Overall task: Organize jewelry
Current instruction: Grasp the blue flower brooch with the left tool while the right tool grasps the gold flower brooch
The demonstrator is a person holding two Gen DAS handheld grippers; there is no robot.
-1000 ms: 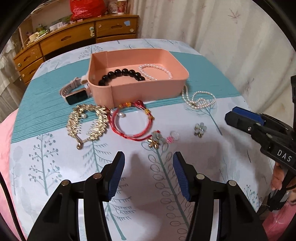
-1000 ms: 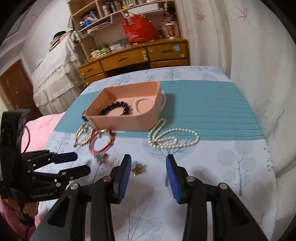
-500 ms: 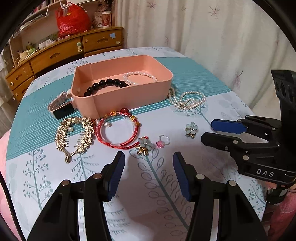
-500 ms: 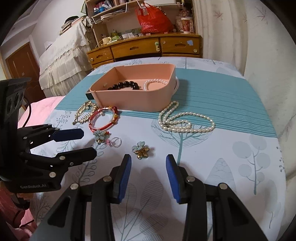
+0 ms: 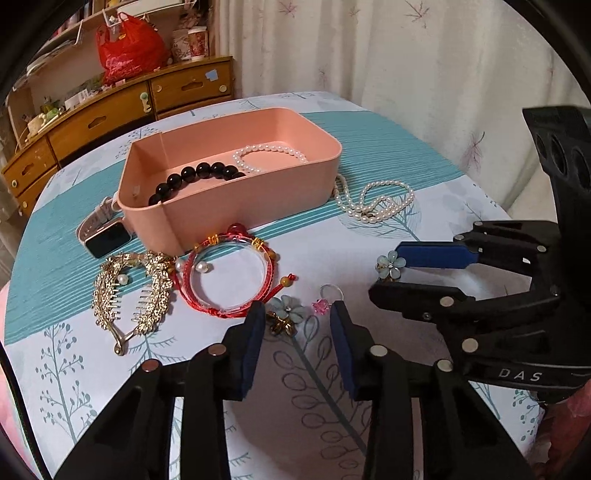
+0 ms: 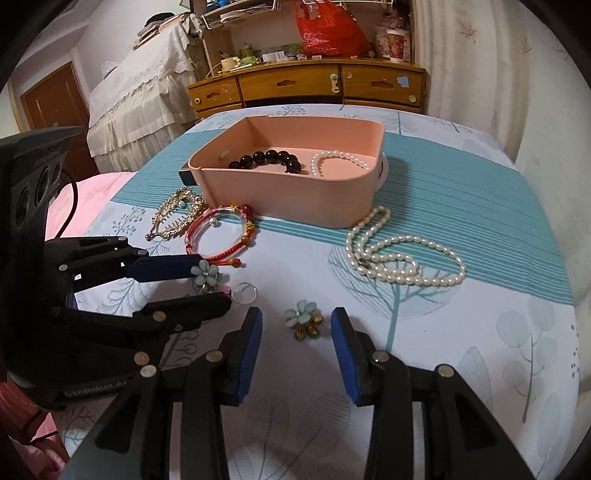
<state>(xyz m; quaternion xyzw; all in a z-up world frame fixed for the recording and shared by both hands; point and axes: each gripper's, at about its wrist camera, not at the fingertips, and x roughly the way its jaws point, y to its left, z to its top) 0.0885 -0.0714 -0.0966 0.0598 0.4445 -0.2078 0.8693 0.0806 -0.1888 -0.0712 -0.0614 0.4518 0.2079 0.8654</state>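
A pink box [image 5: 236,199] [image 6: 295,195] holds a black bead bracelet [image 5: 192,177] and a small pearl bracelet [image 5: 269,155]. My left gripper [image 5: 297,314] [image 6: 216,284] is open, low over the table, with a blue flower earring [image 5: 286,314] [image 6: 207,275] and a pink-stone ring [image 5: 327,299] between its fingers. My right gripper [image 6: 295,325] [image 5: 384,273] is open, with a second blue flower earring [image 6: 303,323] [image 5: 389,264] between its fingers. A red bracelet [image 5: 229,273], gold hair clip [image 5: 129,295], smartwatch [image 5: 103,232] and pearl necklace [image 5: 373,199] [image 6: 399,254] lie around the box.
The table has a white and teal leaf-print cloth [image 5: 369,147]. A wooden dresser [image 6: 306,88] and a red bag [image 6: 328,33] stand behind it. A curtain [image 5: 406,55] hangs at the right. Pink bedding [image 6: 92,192] lies at the left.
Both grippers have moved forward and down toward the table. Each now has a flower earring between its open fingers. The jewelry has not moved.
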